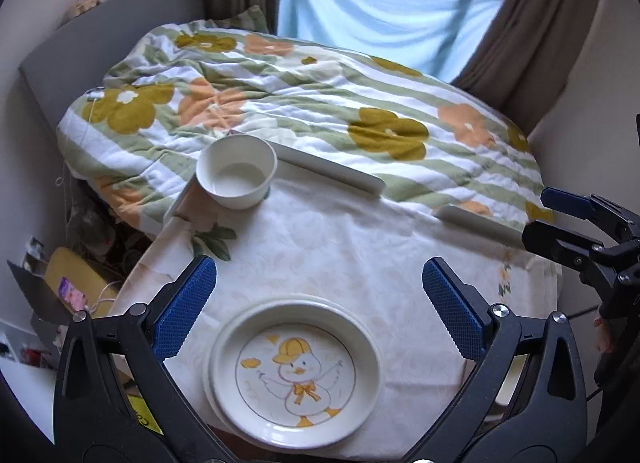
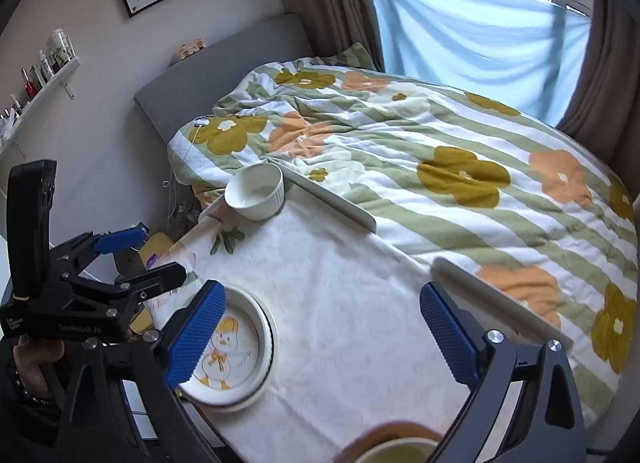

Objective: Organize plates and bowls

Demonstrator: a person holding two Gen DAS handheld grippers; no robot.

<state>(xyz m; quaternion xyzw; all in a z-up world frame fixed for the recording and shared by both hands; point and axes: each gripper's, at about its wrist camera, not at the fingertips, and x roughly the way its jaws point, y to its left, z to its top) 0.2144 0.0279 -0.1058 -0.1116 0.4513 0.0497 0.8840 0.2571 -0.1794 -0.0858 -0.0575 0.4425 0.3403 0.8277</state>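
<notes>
Left wrist view: the left gripper (image 1: 320,303) hung over the near edge of the desk (image 1: 400,247), its blue fingers (image 1: 184,303) spread wide with nothing between them. Directly below lay a plate (image 1: 294,371) printed with a yellow-capped duck, seated on another white plate whose rim showed along its left side. Farther back, at the desk's far left corner, a white bowl (image 1: 237,171) stood upright, touching the raised edge rail. Beyond the desk lay a bed (image 1: 320,103) under a striped, flowered quilt, then a blue cloth (image 1: 380,7) across the window.

In the right wrist view, a rounded bowl rim (image 2: 396,449), blurred, sat at the very bottom edge. Above it the right gripper (image 2: 320,331) also had its fingers spread wide and empty over the white cloth. The duck plate (image 2: 230,351) lay to the left, partly hidden behind the left finger. The left gripper (image 2: 140,259) was at the far left, held by a hand (image 2: 32,363). The white bowl (image 2: 256,191) stood in the far corner.
</notes>
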